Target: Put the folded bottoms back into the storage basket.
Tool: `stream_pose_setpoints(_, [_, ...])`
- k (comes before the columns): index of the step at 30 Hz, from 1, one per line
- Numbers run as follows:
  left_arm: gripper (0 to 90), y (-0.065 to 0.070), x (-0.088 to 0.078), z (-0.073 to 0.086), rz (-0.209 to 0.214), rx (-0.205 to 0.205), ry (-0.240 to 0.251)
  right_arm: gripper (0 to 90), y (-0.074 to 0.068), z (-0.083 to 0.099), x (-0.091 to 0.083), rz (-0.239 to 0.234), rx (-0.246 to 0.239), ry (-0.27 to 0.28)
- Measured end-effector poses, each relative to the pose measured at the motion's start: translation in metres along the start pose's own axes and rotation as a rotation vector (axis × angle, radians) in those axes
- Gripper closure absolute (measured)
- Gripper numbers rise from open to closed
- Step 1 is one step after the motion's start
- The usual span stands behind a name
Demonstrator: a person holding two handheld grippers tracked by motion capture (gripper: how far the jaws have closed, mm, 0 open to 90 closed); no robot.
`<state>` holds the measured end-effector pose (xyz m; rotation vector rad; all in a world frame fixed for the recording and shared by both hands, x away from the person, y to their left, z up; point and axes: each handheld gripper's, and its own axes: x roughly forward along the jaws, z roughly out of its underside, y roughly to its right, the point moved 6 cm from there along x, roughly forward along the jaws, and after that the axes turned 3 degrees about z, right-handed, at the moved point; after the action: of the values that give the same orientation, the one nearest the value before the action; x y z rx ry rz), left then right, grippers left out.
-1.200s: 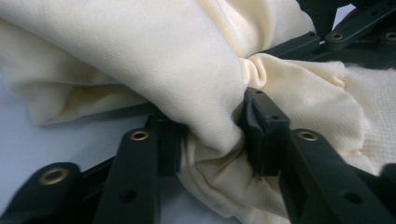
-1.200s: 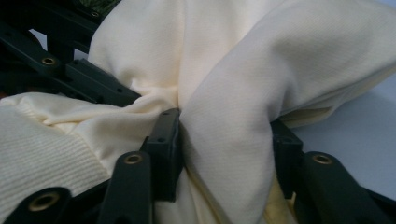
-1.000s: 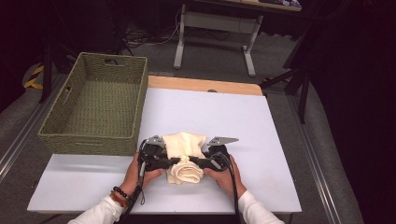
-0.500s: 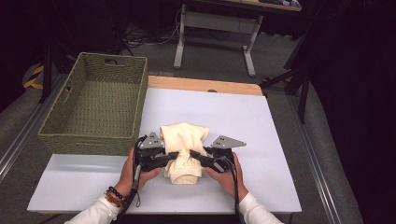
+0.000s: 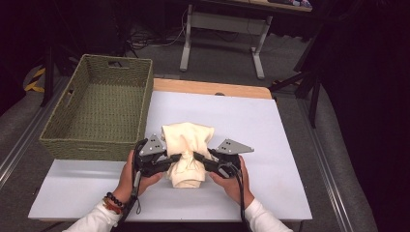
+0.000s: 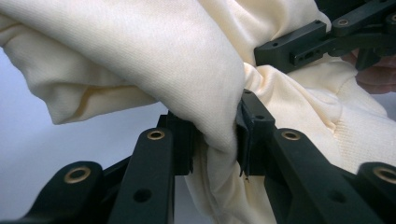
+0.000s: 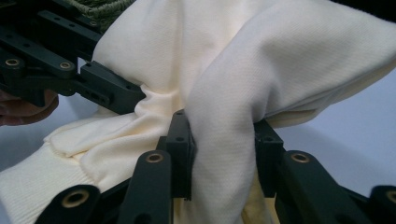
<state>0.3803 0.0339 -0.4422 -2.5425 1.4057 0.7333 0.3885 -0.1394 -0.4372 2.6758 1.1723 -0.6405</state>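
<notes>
The person is wearing white sleeves [image 5: 96,220] and a dark bead bracelet [image 5: 114,200] behind the left gripper [image 5: 175,157], both it and the right gripper [image 5: 199,158] showing black jaws with brass-ringed screws, grey three-cornered plates behind them, and trailing black cables.

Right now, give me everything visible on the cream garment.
The cream garment looks like a soft knit sweatshirt, bunched into a loose bundle, with a ribbed cuff or hem. It sits near the front middle of the white table, beside the green woven basket. The left gripper and right gripper each pinch a fold from opposite sides; how much rests on the table is unclear.
</notes>
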Motion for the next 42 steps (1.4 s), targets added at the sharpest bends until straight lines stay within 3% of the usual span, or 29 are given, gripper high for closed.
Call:
stream_pose_setpoints(10, [70.9,-0.005,-0.017,-0.003,-0.040,0.027,0.026,66.9,-0.010,-0.016,0.005,0.002,-0.041,0.033])
stream_pose_setpoints(26, [70.9,-0.016,-0.040,-0.006,-0.085,0.031,0.052,66.8,-0.024,-0.035,0.020,-0.006,-0.090,0.054])
stream_pose_setpoints(40, [70.9,-0.032,-0.074,-0.017,-0.130,0.028,0.081,66.9,-0.041,-0.067,0.033,-0.024,-0.135,0.086])
stream_pose_setpoints(42, [70.8,-0.037,-0.080,-0.018,-0.127,0.014,0.085,66.8,-0.045,-0.077,0.040,-0.035,-0.133,0.093])
